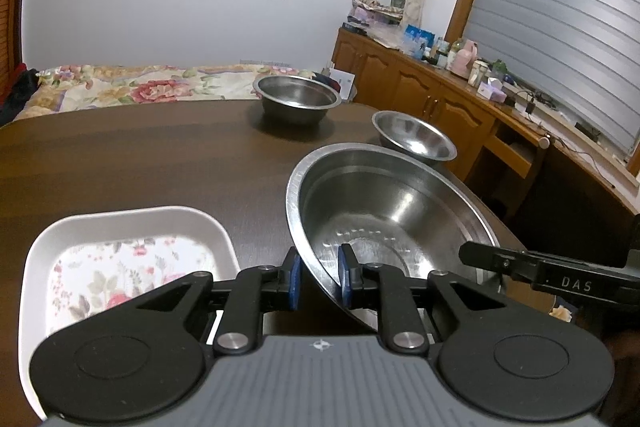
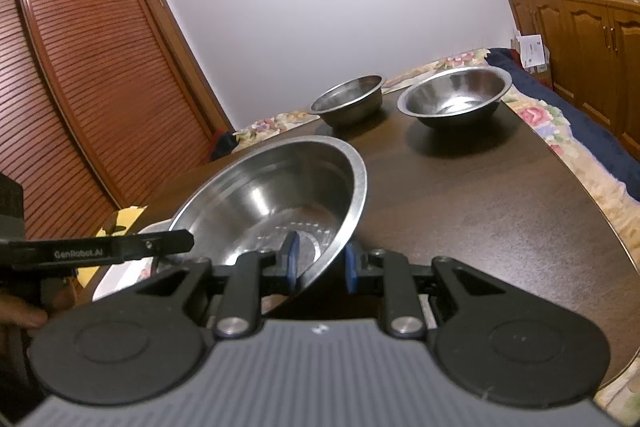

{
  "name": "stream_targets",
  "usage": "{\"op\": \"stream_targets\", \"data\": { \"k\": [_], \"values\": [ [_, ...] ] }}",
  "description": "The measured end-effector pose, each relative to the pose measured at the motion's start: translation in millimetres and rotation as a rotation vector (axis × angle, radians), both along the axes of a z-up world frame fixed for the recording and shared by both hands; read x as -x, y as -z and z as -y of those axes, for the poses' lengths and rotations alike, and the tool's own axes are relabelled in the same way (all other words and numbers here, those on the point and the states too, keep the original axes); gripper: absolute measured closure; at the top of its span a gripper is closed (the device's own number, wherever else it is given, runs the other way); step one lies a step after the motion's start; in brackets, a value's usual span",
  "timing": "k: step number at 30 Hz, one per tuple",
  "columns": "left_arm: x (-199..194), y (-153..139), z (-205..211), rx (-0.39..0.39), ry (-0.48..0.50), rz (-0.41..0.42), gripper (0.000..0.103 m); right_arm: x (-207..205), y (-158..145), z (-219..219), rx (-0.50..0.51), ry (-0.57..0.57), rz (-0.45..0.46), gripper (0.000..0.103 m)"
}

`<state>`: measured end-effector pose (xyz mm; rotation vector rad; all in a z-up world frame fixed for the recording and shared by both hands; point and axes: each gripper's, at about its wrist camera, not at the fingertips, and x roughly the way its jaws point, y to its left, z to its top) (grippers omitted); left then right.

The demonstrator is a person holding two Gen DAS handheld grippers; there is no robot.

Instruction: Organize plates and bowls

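A large steel bowl (image 1: pixel 392 211) (image 2: pixel 276 195) hangs tilted just above the dark wooden table (image 1: pixel 140 155). My left gripper (image 1: pixel 319 279) is shut on its near left rim, one blue pad inside and one outside. My right gripper (image 2: pixel 321 263) is shut on the opposite rim the same way. A white square plate (image 1: pixel 120 223) with a floral centre lies on the table, left of the bowl and under my left gripper. Two smaller steel bowls (image 1: pixel 298 97) (image 1: pixel 414 135) stand upright at the table's far side, also visible as a pair (image 2: pixel 348 99) (image 2: pixel 456 95) in the right wrist view.
A bed with a floral cover (image 1: pixel 132 87) runs beyond the table's far edge. Wooden cabinets (image 1: pixel 432 99) with clutter on top line the right wall. A louvred wooden wardrobe (image 2: pixel 80 87) stands to the left. Bare tabletop (image 2: pixel 480 207) lies right of the held bowl.
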<state>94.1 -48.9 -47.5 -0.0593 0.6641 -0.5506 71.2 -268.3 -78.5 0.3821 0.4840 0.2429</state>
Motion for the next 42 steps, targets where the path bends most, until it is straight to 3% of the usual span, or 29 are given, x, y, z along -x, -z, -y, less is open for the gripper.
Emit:
{"op": "stream_targets", "data": {
  "k": [31,42],
  "values": [
    [0.0,5.8,0.1,0.0,-0.013,-0.015,0.077,1.3,0.6,-9.7,0.052,0.017,0.007,0.075],
    [-5.1,-0.5,-10.3,0.006,-0.042,0.004,0.066,-2.3,-14.0,-0.6,0.091,0.06,0.033,0.072]
  ]
}}
